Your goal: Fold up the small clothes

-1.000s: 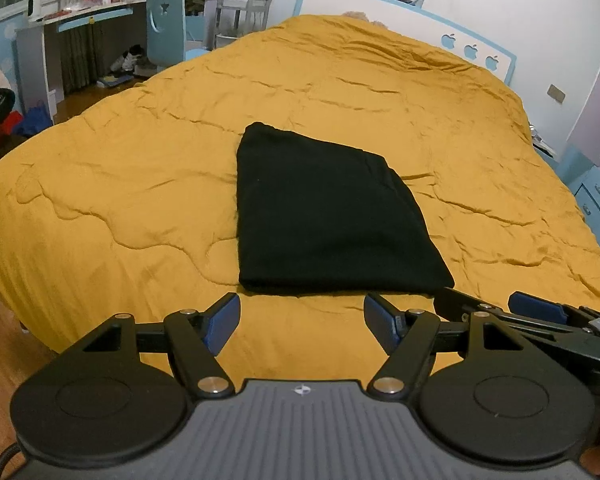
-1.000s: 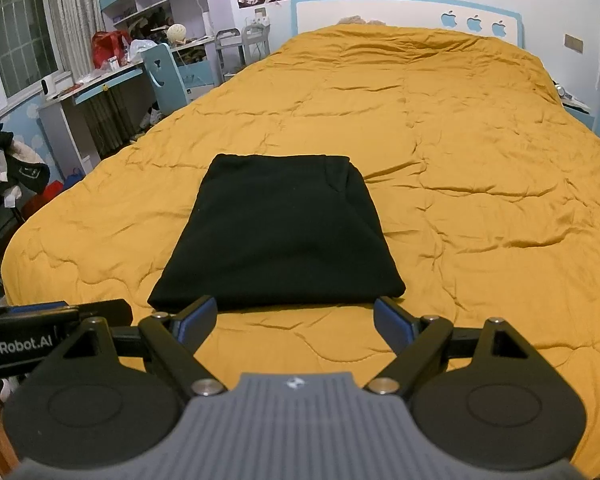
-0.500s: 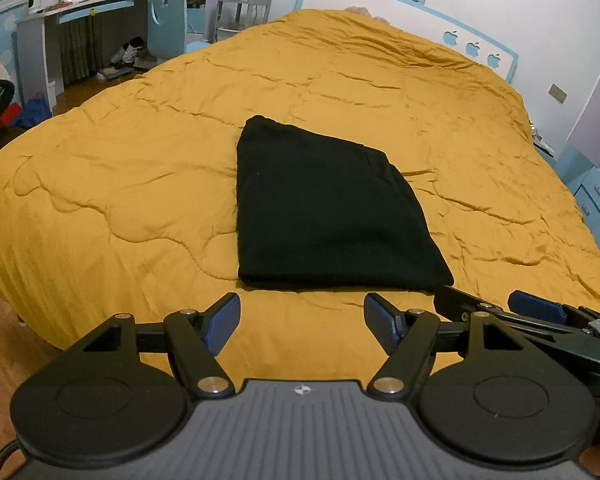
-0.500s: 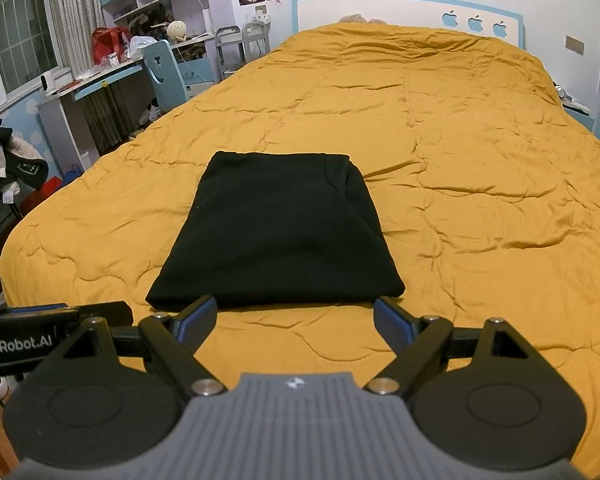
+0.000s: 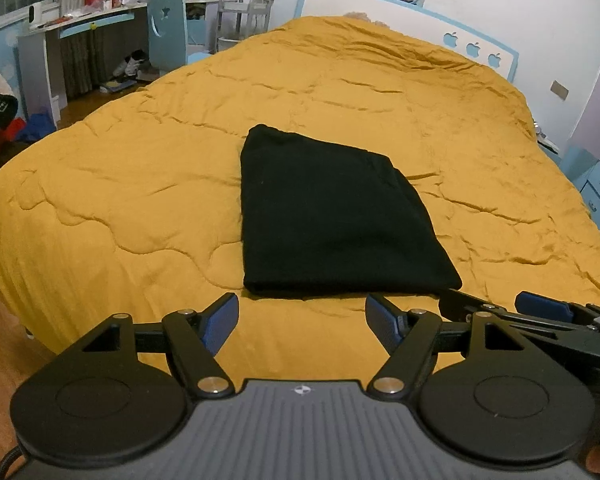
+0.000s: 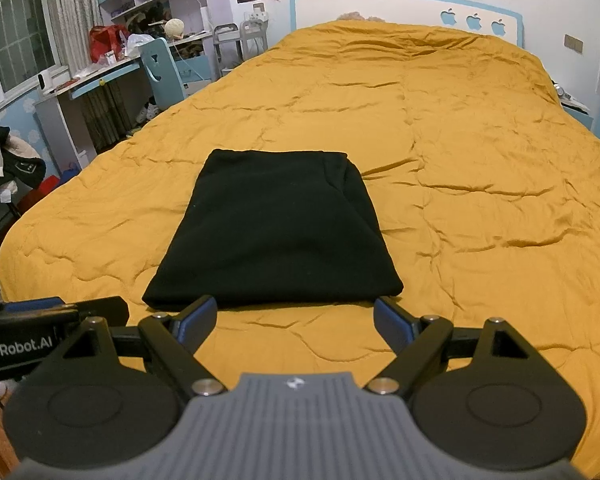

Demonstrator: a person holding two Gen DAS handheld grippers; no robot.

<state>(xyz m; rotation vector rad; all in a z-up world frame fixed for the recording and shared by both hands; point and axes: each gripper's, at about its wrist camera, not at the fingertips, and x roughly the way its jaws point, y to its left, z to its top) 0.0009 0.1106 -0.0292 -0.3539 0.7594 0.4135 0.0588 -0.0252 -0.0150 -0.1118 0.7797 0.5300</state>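
A black garment (image 5: 332, 216) (image 6: 272, 232) lies folded into a flat rectangle on the mustard-yellow quilt (image 5: 140, 184) (image 6: 480, 200) of a bed. My left gripper (image 5: 302, 312) is open just short of the garment's near edge, with nothing between its blue-padded fingers. My right gripper (image 6: 294, 312) is open too, its fingertips level with the garment's near edge, holding nothing. In the left wrist view the right gripper (image 5: 540, 312) shows at the lower right. The left gripper's side (image 6: 52, 320) shows at the left of the right wrist view.
A blue headboard (image 6: 404, 8) stands at the far end of the bed. To the left are a desk (image 5: 80, 36), a blue chair (image 5: 168, 32), shelves and clothes on the wooden floor (image 5: 4, 360). A blue bedside cabinet (image 5: 596, 188) stands at the right.
Both grippers have stayed open. The left wrist view has tilted and shifted slightly; the garment has not moved.
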